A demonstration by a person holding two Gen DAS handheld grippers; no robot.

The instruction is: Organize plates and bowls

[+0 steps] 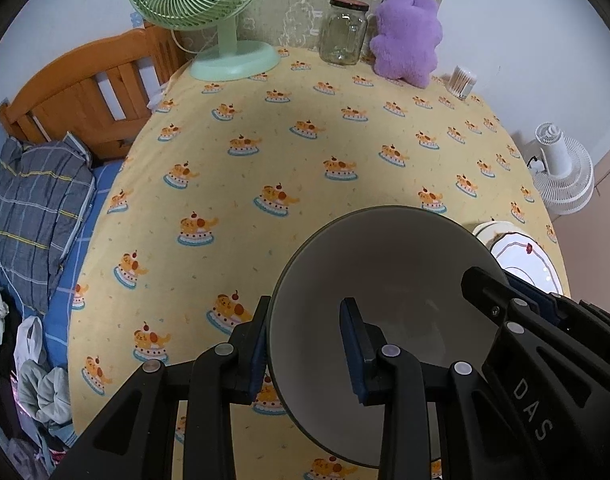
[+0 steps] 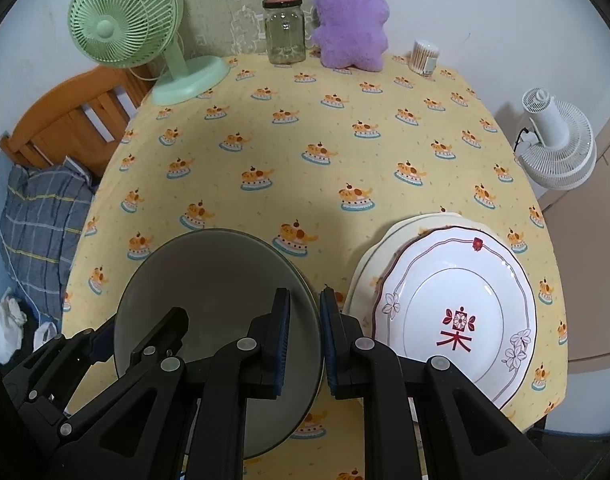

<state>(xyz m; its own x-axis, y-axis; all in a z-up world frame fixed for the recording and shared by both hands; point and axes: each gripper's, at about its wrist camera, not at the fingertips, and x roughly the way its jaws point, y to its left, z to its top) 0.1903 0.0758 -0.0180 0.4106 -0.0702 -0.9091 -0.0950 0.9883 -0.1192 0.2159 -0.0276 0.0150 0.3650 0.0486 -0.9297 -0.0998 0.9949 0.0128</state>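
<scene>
A grey bowl [image 1: 385, 280] with a dark rim sits low over the yellow tablecloth at the near edge. My left gripper [image 1: 305, 344] straddles its left rim, one finger outside and one inside, shut on it. My right gripper [image 2: 305, 336] straddles the bowl's [image 2: 217, 280] right rim the same way. The right gripper's body shows at the right of the left wrist view [image 1: 545, 340]. A white plate with red pattern [image 2: 457, 312] lies on a cream plate [image 2: 369, 268] just right of the bowl.
At the table's far edge stand a green fan [image 2: 145, 40], a glass jar [image 2: 285, 32], a purple plush [image 2: 351, 20] and a cotton-swab cup [image 2: 425, 56]. A white fan [image 2: 557, 144] stands off the right edge. A wooden bed [image 1: 85, 92] lies to the left.
</scene>
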